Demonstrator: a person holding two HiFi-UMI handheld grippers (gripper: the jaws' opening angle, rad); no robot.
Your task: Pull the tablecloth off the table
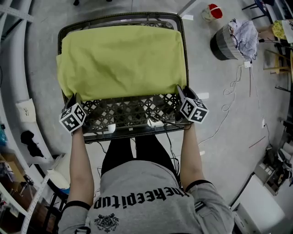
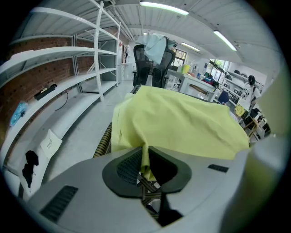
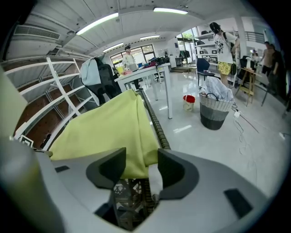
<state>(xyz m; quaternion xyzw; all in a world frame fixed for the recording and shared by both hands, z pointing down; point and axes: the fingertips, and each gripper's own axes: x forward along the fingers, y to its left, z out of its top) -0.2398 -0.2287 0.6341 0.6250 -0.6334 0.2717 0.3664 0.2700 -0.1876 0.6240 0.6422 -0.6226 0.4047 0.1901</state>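
Observation:
A yellow-green tablecloth (image 1: 121, 61) covers the far part of a dark lattice-top table (image 1: 132, 114), whose near strip is bare. My left gripper (image 1: 75, 98) is at the cloth's near left corner. In the left gripper view it (image 2: 145, 161) is shut on a thin fold of the tablecloth (image 2: 182, 123), which runs up from between the pads. My right gripper (image 1: 181, 91) is at the near right corner. In the right gripper view it (image 3: 142, 168) stands open, and the tablecloth's (image 3: 109, 132) corner hangs between the jaws, with a gap to the right pad.
A striped basket (image 1: 229, 39) holding cloth and a small red-topped bin (image 1: 214, 11) stand on the floor at the far right. Cables (image 1: 229, 105) trail across the floor at the right. White shelving (image 2: 68, 54) runs along the left wall. Beyond the table are an office chair (image 2: 152, 59) and desks.

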